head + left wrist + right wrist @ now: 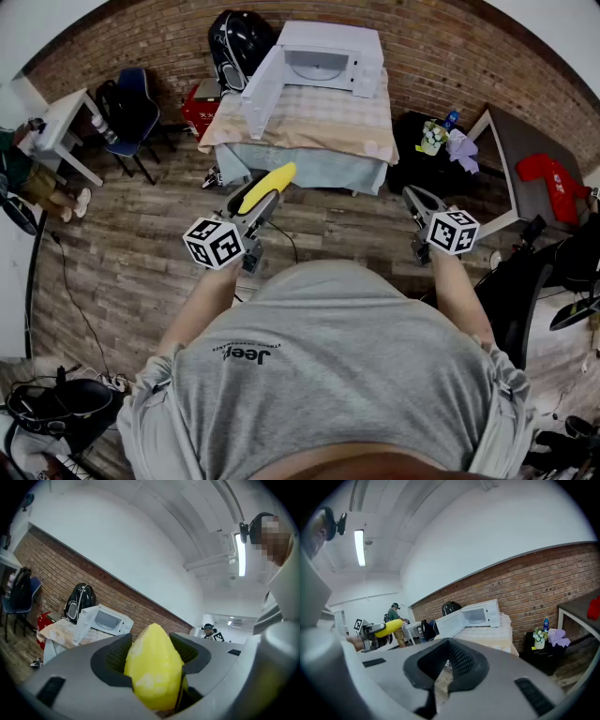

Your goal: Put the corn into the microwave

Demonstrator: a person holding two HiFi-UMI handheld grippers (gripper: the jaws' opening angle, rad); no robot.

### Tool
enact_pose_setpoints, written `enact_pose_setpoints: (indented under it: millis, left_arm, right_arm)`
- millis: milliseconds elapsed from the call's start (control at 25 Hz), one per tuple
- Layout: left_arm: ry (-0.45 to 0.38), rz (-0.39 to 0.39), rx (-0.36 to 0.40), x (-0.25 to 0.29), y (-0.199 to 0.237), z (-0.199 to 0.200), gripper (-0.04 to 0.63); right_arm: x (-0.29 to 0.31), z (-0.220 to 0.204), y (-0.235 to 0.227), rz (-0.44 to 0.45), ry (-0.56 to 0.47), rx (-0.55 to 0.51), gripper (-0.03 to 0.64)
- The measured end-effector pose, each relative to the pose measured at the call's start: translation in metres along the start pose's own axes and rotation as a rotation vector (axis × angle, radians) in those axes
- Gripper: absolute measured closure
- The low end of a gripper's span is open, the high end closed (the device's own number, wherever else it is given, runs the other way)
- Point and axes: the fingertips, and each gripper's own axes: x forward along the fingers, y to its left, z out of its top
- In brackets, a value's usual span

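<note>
Corn count is one: a single smooth yellow corn cob point(154, 667) sits clamped between the pads of the left gripper point(257, 210), held in the air short of the cloth-covered table point(309, 127). One white microwave point(323, 61) stands on that table, its door swung open. Two grippers show in all; the right gripper point(419, 200) has its jaws together, with nothing between them.

bare lab-like room: brick wall point(450, 56), microwave point(328, 61) on cloth-draped table point(319, 127), white desk point(64, 114), floor cables point(67, 286) (strip light point(241, 555) overhead).
</note>
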Motion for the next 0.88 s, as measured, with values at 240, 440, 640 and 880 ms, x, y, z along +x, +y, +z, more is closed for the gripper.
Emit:
enact_pose_setpoints:
  millis: [240,440,640,880]
  left_arm:
    - [-0.008,0.008,0.006,-0.002,-0.001,0.001,0.341]
    - [-0.009,0.012,0.003,-0.001,0.0,-0.001,0.341]
    - [0.001,0.013,0.0,0.002,0.001,-0.002,0.341]
    - [0.012,0.023,0.004,0.01,0.001,-0.004,0.341]
  right_arm:
    - [0.002,0.002,-0.001,0.012,0.004,-0.008,0.601]
    - [0.006,0.003,-0.001,0.024,0.007,-0.014,0.601]
    - [0.01,0.002,-0.003,0.027,0.011,-0.008,0.6]
    - [0.014,0.004,-0.02,0.031,-0.019,0.063,0.6]
